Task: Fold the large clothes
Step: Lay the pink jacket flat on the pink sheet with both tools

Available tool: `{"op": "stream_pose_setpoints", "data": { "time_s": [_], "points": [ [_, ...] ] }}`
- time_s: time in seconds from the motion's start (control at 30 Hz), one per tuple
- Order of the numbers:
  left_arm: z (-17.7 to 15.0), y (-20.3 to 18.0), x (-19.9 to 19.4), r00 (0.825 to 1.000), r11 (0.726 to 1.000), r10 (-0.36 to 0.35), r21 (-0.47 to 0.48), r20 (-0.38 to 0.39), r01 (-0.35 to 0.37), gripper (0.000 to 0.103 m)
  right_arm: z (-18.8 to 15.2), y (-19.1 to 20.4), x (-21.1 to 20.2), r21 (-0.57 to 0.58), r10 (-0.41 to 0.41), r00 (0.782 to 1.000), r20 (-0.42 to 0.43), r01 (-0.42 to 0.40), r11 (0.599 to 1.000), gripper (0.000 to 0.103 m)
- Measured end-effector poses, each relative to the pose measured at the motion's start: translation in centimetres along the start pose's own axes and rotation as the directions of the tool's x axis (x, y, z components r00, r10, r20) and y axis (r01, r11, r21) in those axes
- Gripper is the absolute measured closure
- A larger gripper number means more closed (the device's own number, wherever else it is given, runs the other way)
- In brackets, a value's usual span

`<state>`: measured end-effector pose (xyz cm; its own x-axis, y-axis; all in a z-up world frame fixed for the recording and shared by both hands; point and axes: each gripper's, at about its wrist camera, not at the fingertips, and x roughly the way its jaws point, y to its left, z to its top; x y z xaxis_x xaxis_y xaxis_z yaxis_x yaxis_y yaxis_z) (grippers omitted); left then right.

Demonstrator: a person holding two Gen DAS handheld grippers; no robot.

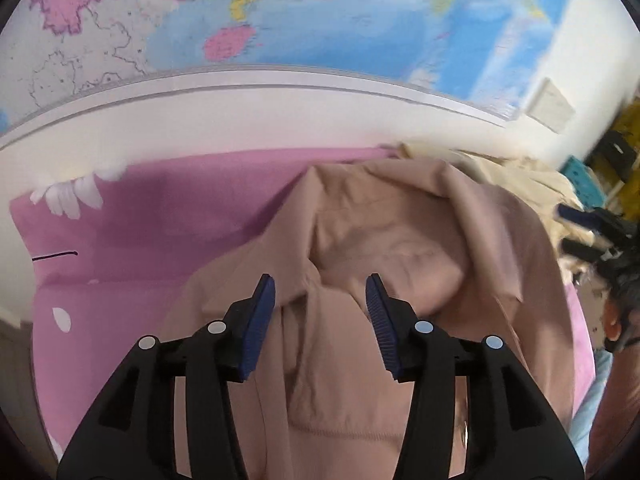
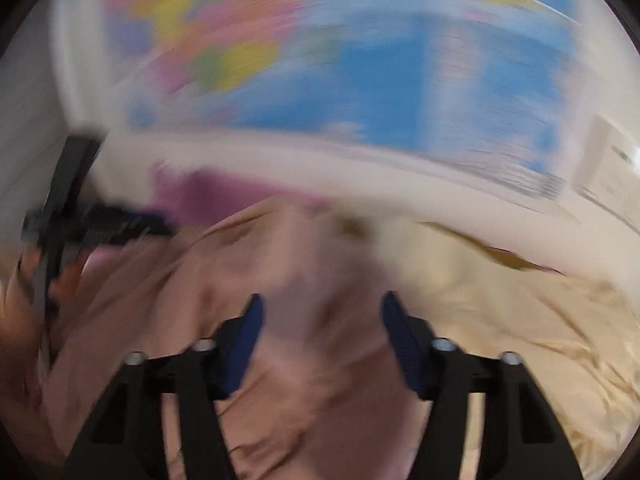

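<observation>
Overhead, a big coloured wall map (image 1: pixel 320 12) fills the white wall behind a bed spread with a pink sheet (image 1: pixel 160 208) – white petal prints dot its left side. Crumpled on that sheet lies the tan garment (image 1: pixel 400 240), with a pale yellow cloth (image 2: pixel 500 320) heaped just beside it. Both the left hand-held gripper (image 1: pixel 320 304) and the right hand-held gripper (image 2: pixel 322 320) hang over the tan fabric with jaws partly apart – nothing pinched between the blue pads, though the right view is heavily blurred.
</observation>
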<state>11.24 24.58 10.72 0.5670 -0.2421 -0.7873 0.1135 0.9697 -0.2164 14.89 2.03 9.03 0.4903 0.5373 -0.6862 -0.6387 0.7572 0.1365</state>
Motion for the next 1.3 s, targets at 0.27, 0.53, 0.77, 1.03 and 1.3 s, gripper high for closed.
{"op": "stream_pose_setpoints", "data": {
  "time_s": [0.27, 0.53, 0.77, 1.03, 1.3],
  "points": [
    [-7.1, -3.6, 1.0, 0.994, 0.987, -0.078, 0.134, -0.071, 0.087, 0.056, -1.1, 2.9, 4.4, 0.187, 0.398, 0.909, -0.123, -0.373, 0.909, 0.019],
    [-8.6, -2.3, 3.6, 0.988, 0.990, -0.106, 0.079, -0.114, 0.115, 0.056, -1.4, 1.9, 10.3, 0.290, 0.290, 0.900, -0.325, -0.197, 0.936, 0.101],
    [-9.8, -1.5, 1.9, 0.983, 0.983, -0.164, 0.075, -0.082, 0.170, 0.056, 2.1, -1.5, 8.5, 0.344, 0.406, 0.914, -0.010, -0.378, 0.860, 0.101],
    [-10.9, -4.6, 3.5, 0.969, 0.971, -0.196, 0.110, -0.149, 0.214, 0.055, -0.2, -2.4, 9.3, 0.368, 0.310, 0.944, -0.115, -0.250, 0.896, 0.062],
    [-12.3, -6.9, 3.3, 0.958, 0.960, -0.218, 0.134, -0.188, 0.245, 0.056, -7.3, -5.5, -7.0, 0.332, 0.185, 0.981, 0.049, -0.191, 0.924, 0.021]
  ]
}}
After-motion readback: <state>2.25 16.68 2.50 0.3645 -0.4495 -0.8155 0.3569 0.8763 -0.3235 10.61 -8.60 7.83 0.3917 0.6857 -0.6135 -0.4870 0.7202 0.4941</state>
